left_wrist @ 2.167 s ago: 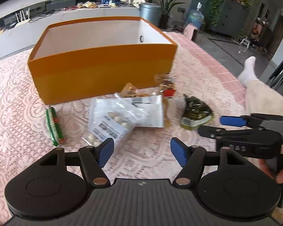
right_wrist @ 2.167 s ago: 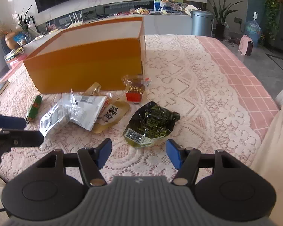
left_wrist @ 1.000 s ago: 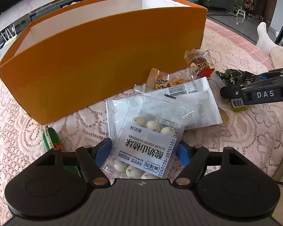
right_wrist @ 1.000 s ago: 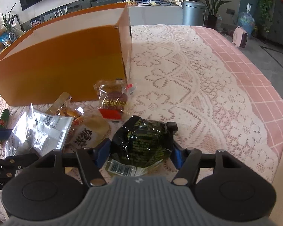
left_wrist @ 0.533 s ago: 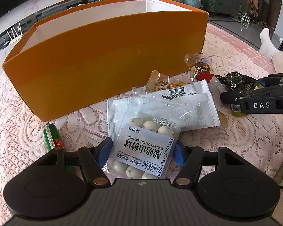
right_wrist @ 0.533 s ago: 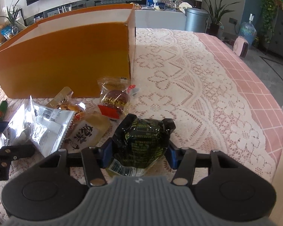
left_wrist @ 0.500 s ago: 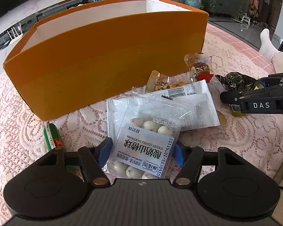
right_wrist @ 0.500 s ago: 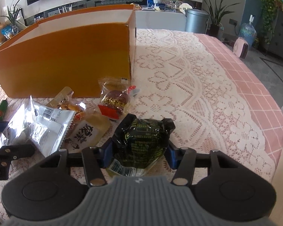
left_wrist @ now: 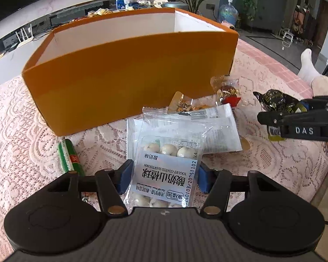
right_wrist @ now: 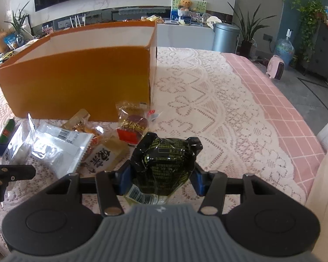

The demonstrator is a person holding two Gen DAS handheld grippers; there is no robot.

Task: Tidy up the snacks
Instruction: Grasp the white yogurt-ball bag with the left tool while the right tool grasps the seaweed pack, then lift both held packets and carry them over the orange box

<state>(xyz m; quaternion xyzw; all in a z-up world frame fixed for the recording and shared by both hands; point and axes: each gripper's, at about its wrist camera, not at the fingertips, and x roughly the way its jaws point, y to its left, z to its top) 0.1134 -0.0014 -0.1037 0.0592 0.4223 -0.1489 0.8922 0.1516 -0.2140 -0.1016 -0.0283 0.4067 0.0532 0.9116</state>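
Orange box (left_wrist: 124,83), pink lace tablecloth (right_wrist: 218,113), dark green packet (right_wrist: 166,163)

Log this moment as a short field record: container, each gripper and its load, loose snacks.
container: orange box, open top, on lace tablecloth
left gripper: jaws closing, yogurt hawthorn packet between pads
right gripper: shut on dark green packet, lifted
loose snacks: green stick, red-label packet, white packets
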